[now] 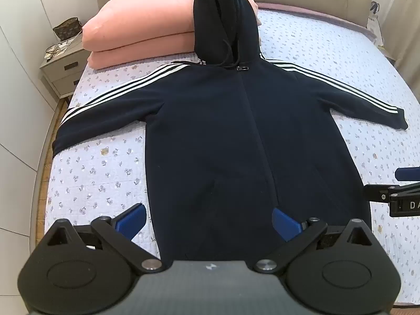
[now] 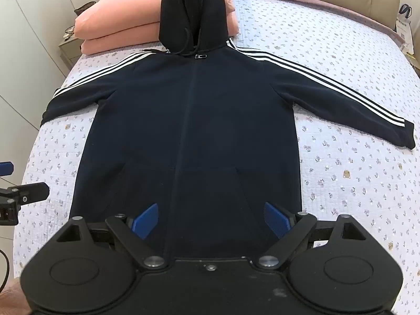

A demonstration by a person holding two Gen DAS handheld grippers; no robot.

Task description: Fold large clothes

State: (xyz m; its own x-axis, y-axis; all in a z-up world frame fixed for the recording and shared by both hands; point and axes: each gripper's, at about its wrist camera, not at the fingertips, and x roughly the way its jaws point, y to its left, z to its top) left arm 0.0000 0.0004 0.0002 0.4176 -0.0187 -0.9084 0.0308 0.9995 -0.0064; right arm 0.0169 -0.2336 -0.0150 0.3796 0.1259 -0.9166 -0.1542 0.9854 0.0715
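Left gripper [image 1: 208, 219] and right gripper [image 2: 211, 220] hung wide open, empty, over the hoodie's [image 1: 236, 136] hem. Advised: pinch 1 sleeve [image 2: 341, 99] cuff, fold inward flat.

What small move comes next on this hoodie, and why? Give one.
Probably bring the left gripper to the left sleeve and fold it across the chest. The hoodie already lies flat and zipped on the bed, both sleeves spread wide, hood propped on the pink pillows. Both grippers hover open and empty near the hem, the right gripper included.
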